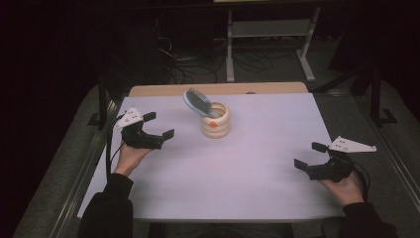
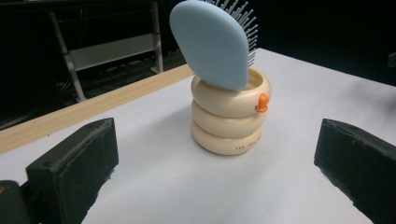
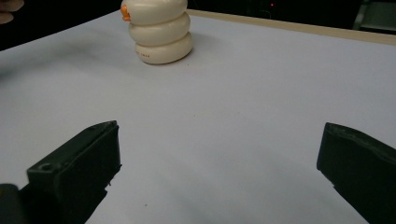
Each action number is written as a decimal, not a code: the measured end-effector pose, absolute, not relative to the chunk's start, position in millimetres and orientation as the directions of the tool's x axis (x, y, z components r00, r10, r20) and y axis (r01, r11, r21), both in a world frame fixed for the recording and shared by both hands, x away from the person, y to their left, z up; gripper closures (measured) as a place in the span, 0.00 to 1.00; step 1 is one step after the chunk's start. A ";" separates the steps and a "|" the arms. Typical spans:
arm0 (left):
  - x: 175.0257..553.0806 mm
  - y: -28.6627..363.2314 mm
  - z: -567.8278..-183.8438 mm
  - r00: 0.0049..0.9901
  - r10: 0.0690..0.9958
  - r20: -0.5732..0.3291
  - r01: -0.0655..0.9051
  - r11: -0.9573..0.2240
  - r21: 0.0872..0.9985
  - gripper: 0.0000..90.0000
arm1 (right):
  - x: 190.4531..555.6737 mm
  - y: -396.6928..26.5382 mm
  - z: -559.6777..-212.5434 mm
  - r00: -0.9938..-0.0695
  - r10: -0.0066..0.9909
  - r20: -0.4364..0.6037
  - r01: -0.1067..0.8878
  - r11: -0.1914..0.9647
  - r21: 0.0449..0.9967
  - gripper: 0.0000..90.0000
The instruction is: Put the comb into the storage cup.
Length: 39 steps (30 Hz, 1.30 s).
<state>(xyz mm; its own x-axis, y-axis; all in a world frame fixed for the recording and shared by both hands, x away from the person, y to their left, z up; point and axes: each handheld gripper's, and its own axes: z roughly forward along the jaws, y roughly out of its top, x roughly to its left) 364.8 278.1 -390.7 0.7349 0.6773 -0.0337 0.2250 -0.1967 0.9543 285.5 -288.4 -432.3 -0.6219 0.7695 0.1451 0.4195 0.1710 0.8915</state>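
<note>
A cream ringed holder with a small orange knob stands upright at the table's back middle. A light blue hairbrush leans in it, head up, bristles facing away from the left gripper. My left gripper is open, left of the holder, jaws pointing at it with a gap between. My right gripper is open above bare table at the front right, well away from the holder.
The white tabletop has a wooden strip along its far edge. Behind the table stand a metal-legged frame and loose cables on a dark floor.
</note>
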 end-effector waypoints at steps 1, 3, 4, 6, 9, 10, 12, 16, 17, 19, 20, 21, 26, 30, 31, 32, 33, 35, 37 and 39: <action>363.0 279.6 -392.0 0.735 0.677 -0.033 0.224 -0.197 0.954 0.00 | 285.7 -288.4 -432.6 -0.623 0.768 0.147 0.420 0.170 0.891 0.00; 359.4 282.3 -393.5 0.734 0.679 -0.036 0.226 -0.194 0.955 0.00 | 285.9 -287.9 -432.9 -0.625 0.766 0.149 0.424 0.172 0.889 0.00; 359.4 282.3 -393.5 0.734 0.679 -0.036 0.226 -0.194 0.955 0.00 | 285.9 -287.9 -432.9 -0.625 0.766 0.149 0.424 0.172 0.889 0.00; 355.7 286.4 -394.2 0.732 0.680 -0.039 0.226 -0.188 0.956 0.00 | 285.7 -287.5 -432.9 -0.627 0.765 0.147 0.423 0.176 0.889 0.00; 352.9 288.9 -394.9 0.729 0.684 -0.034 0.222 -0.190 0.956 0.00 | 285.6 -287.8 -433.0 -0.627 0.765 0.149 0.423 0.174 0.889 0.00; 350.7 289.7 -395.9 0.723 0.690 -0.027 0.218 -0.191 0.957 0.00 | 285.6 -287.9 -433.1 -0.627 0.765 0.149 0.423 0.173 0.889 0.00; 344.1 293.6 -400.7 0.719 0.695 -0.012 0.201 -0.191 0.961 0.00 | 285.5 -287.8 -433.0 -0.628 0.764 0.150 0.423 0.173 0.889 0.00; 338.8 299.3 -405.3 0.712 0.702 0.000 0.194 -0.197 0.961 0.00 | 285.4 -287.5 -433.0 -0.629 0.763 0.148 0.422 0.176 0.889 0.00; 337.2 301.3 -406.5 0.711 0.703 0.005 0.194 -0.202 0.960 0.00 | 285.5 -287.4 -432.9 -0.629 0.763 0.149 0.422 0.175 0.889 0.00; 332.8 306.1 -408.1 0.707 0.708 0.000 0.190 -0.190 0.963 0.00 | 285.7 -287.5 -433.0 -0.630 0.762 0.150 0.423 0.174 0.889 0.00; 330.8 308.5 -408.6 0.703 0.711 -0.007 0.189 -0.177 0.966 0.00 | 285.9 -287.5 -433.2 -0.629 0.763 0.151 0.426 0.175 0.888 0.00; 328.7 311.2 -408.9 0.702 0.712 -0.010 0.184 -0.168 0.968 0.00 | 286.5 -287.1 -433.6 -0.628 0.763 0.154 0.428 0.173 0.887 0.00; 319.1 321.9 -413.2 0.685 0.729 -0.004 0.171 -0.155 0.973 0.00 | 286.8 -287.1 -433.6 -0.628 0.761 0.161 0.428 0.166 0.888 0.00; 311.5 328.2 -418.4 0.671 0.741 0.012 0.168 -0.167 0.972 0.00 | 287.6 -287.0 -434.5 -0.623 0.764 0.165 0.436 0.165 0.884 0.00; 307.9 331.4 -420.3 0.665 0.746 0.014 0.168 -0.168 0.971 0.00 | 287.7 -286.9 -434.8 -0.623 0.765 0.164 0.438 0.167 0.884 0.00; 306.5 333.3 -421.5 0.663 0.748 0.015 0.170 -0.171 0.971 0.00 | 287.7 -286.9 -434.9 -0.623 0.765 0.164 0.438 0.167 0.883 0.00; 305.1 335.2 -422.6 0.661 0.750 0.017 0.173 -0.175 0.969 0.00 | 287.6 -286.9 -434.9 -0.622 0.765 0.165 0.439 0.166 0.883 0.00; 302.4 338.7 -424.8 0.657 0.754 0.005 0.181 -0.164 0.970 0.00 | 287.2 -287.0 -434.7 -0.622 0.765 0.168 0.439 0.163 0.884 0.00; 301.5 340.3 -425.7 0.657 0.754 0.000 0.185 -0.161 0.969 0.00 | 286.9 -287.4 -434.3 -0.622 0.764 0.172 0.437 0.156 0.886 0.00; 299.3 342.2 -426.7 0.659 0.751 -0.031 0.201 -0.136 0.970 0.00 | 287.0 -287.9 -434.1 -0.620 0.764 0.180 0.437 0.145 0.888 0.00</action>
